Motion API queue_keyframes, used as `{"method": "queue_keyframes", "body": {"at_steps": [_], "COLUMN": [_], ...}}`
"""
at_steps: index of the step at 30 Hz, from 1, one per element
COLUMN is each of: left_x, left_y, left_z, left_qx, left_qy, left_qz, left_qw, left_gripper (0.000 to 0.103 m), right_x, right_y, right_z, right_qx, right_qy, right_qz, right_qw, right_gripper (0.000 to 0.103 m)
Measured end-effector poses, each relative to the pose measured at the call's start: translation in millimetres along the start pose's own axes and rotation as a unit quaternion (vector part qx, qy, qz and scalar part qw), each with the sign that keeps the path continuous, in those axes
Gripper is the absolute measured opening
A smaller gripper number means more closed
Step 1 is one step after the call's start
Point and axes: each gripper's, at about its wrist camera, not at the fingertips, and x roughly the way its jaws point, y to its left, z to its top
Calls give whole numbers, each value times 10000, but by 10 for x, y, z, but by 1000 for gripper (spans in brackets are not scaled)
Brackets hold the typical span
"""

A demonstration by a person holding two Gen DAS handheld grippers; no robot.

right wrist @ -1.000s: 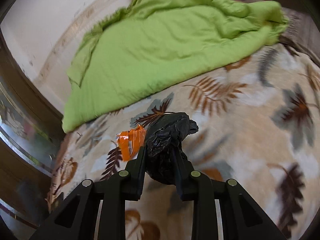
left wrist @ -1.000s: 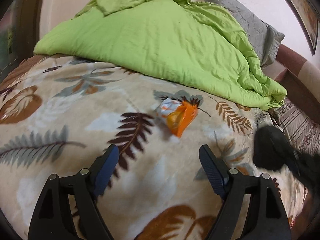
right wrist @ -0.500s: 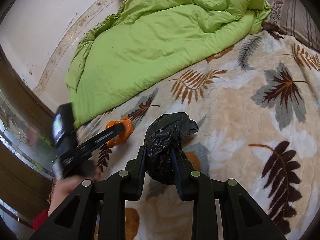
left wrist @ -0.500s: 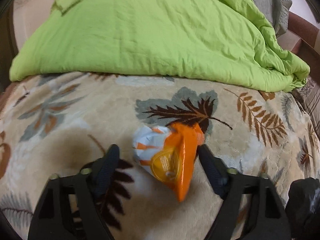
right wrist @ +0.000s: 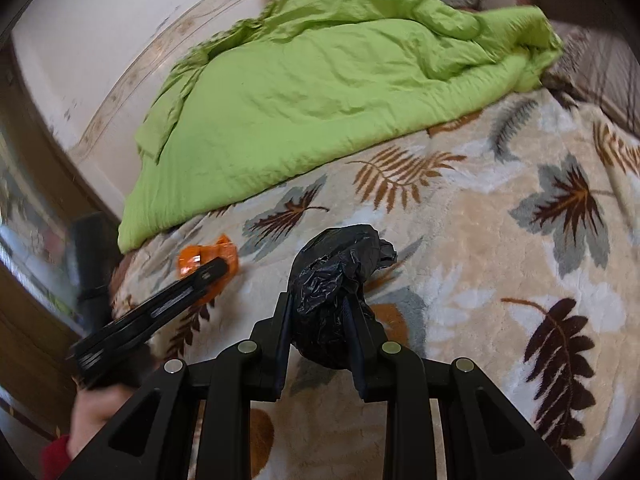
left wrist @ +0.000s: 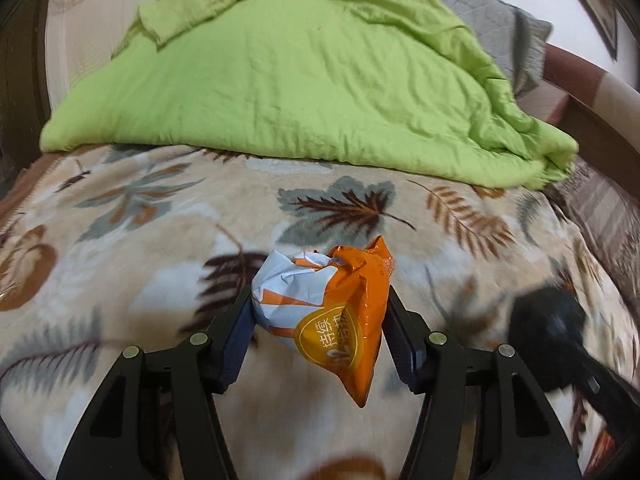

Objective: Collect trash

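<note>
My left gripper is shut on a crumpled orange and white snack wrapper, holding it just above the leaf-patterned blanket. In the right wrist view the same wrapper shows at the left, behind the left gripper's finger. My right gripper is shut on a bunched black plastic bag above the blanket. The bag appears blurred at the right of the left wrist view.
A rumpled green quilt covers the far half of the bed, with a grey pillow behind it. A wooden bed frame runs at the right, a wall at the left.
My left gripper has closed its jaws on the orange wrapper and lifted it slightly. My right gripper still holds the black bag and has shifted a little.
</note>
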Motion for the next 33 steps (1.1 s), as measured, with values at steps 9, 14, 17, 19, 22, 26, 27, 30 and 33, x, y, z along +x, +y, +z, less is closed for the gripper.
{"method": "queue_keyframes", "body": {"at_steps": [9,14,17,19,22,26,27,30,33], "left_x": [-1071,-1377,-1403,-1401,-1395,-1404,-1400,-1380,-1384], "left_y": [-159,-237,-274,-282,-281,-301,-309,-309,-324], "left_z": [-731,-1154,-1306,-1395,-1460,-1484,-1490,-1501,-1507], "left_qx": [268,314,405,449,494,614,643,672,655], "left_qy": [-297,-408,-384,-365,-386,-459,-468,-467,-484], "left_qz": [106,408,569,651,715,763,769,758,770], "left_qw": [9991,9978,9968,9962,9955,9941,9939,9938,9937], "left_gripper": [60,60,60,60,60,60,60,60,60], "right_x": [-406,-712,-831,-885,-944,-975,-978,-997,-1004], "right_y": [300,357,374,382,384,376,378,404,398], "right_z": [-398,-727,-871,-930,-985,-1017,-1024,-1049,-1060], "right_qx": [-731,-995,-1073,-1113,-1156,-1101,-1101,-1161,-1161], "right_qy": [-24,25,51,67,62,77,78,69,77], "right_qz": [41,104,124,120,109,97,88,68,39], "right_qw": [9973,9950,9941,9937,9932,9938,9939,9932,9932], "right_gripper": [27,27,27,27,27,27,27,27,27]}}
